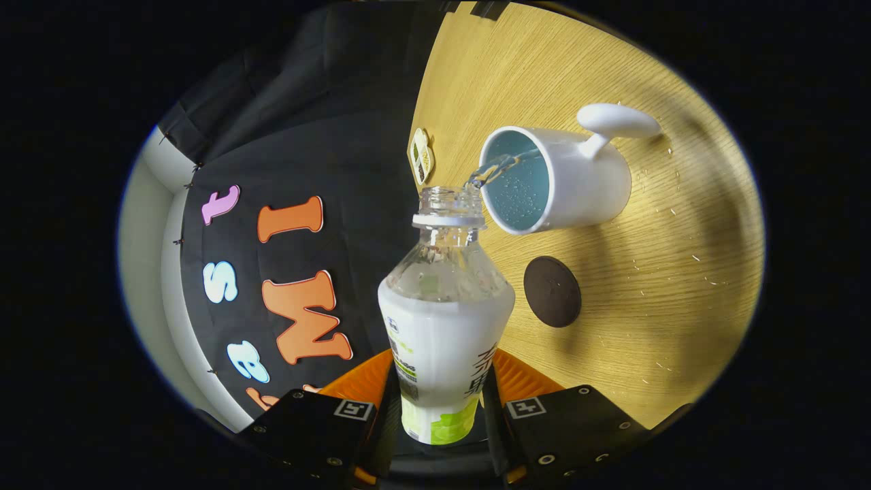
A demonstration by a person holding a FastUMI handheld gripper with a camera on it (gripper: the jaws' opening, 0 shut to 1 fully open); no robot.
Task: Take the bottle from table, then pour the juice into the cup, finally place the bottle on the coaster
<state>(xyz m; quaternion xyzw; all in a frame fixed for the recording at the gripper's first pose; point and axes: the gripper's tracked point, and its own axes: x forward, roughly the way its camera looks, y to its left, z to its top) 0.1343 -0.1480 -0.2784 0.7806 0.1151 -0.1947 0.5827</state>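
Bottle (446,320) is clamped at its base between both fingers of the hand-held gripper (441,415), its long axis running straight ahead and tipped over the desk (646,327). Liquid is being poured from its mouth into the cup (565,180) just beyond. The coaster (552,291) lies close beside the bottle's shoulder, under the cup.

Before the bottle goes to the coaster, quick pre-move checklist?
1. Grip: gripper has both fingers pressed on the bottle: ok.
2. Pour finished: a stream runs from the bottle mouth into the cup: not ok, right the bottle first.
3. Coaster free of things: ok.
4. Cup clear of the path: it stands just beside the coaster, apart from it: ok, but close.
5. Table dry: droplets scattered near the cup: not ok.
6. Liquid left in the bottle: cannot tell.
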